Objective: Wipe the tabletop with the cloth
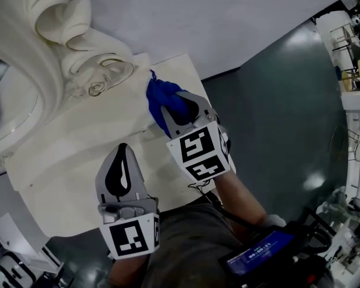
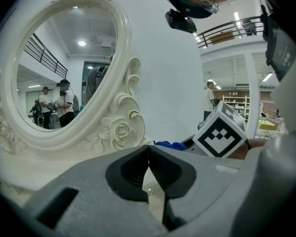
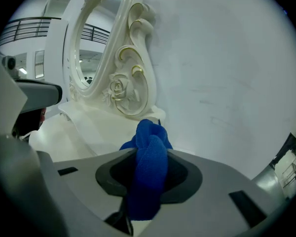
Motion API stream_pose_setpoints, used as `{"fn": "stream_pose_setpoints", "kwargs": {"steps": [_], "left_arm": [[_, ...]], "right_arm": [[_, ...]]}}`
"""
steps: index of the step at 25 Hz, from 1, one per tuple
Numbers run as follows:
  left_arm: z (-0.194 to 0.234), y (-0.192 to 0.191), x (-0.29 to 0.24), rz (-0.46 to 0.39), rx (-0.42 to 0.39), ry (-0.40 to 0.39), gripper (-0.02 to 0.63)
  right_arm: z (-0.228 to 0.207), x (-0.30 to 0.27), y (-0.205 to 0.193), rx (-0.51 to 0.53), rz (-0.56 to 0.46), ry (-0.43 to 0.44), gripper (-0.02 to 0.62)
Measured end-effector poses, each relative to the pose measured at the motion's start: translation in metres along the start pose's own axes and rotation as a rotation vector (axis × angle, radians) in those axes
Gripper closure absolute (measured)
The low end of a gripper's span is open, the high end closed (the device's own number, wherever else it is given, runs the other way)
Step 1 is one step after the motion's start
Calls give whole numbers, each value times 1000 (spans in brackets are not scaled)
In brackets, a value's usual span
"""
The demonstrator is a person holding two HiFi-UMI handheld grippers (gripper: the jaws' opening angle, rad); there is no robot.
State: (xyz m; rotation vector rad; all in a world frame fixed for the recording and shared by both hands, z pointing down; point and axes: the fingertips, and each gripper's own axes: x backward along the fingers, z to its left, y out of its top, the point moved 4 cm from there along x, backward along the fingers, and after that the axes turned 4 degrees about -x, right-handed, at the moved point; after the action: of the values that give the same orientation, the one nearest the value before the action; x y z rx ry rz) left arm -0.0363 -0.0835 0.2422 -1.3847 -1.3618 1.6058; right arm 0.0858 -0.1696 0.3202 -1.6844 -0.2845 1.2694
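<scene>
A bunched blue cloth (image 1: 162, 100) is clamped in my right gripper (image 1: 175, 108), which hangs over the cream tabletop (image 1: 78, 161) near its right corner, close to the mirror's base. In the right gripper view the blue cloth (image 3: 149, 172) fills the gap between the jaws of the right gripper (image 3: 149, 177). My left gripper (image 1: 121, 171) hovers over the tabletop's near edge, jaws together and holding nothing. In the left gripper view the left gripper (image 2: 148, 168) shows its pads meeting, with the cloth (image 2: 170, 144) and the right gripper's marker cube beyond.
An ornate cream oval mirror (image 1: 72, 41) with scrolls and a carved rose stands at the back left of the table, against a white wall (image 1: 216, 17). Dark floor (image 1: 288, 113) lies to the right, with white racks (image 1: 354, 53) at the far right.
</scene>
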Motion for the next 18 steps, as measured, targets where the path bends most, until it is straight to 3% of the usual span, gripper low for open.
{"fn": "stream_pose_setpoints", "kwargs": {"steps": [7, 12, 18], "left_arm": [[-41, -6, -9, -8, -2, -54, 591], [-83, 19, -13, -27, -10, -77, 591], [-118, 25, -7, -36, -8, -62, 591]], "right_arm": [[-46, 33, -45, -37, 49, -103, 482], [-92, 76, -47, -46, 32, -162, 482], [-113, 98, -63, -40, 22, -161, 482]]}}
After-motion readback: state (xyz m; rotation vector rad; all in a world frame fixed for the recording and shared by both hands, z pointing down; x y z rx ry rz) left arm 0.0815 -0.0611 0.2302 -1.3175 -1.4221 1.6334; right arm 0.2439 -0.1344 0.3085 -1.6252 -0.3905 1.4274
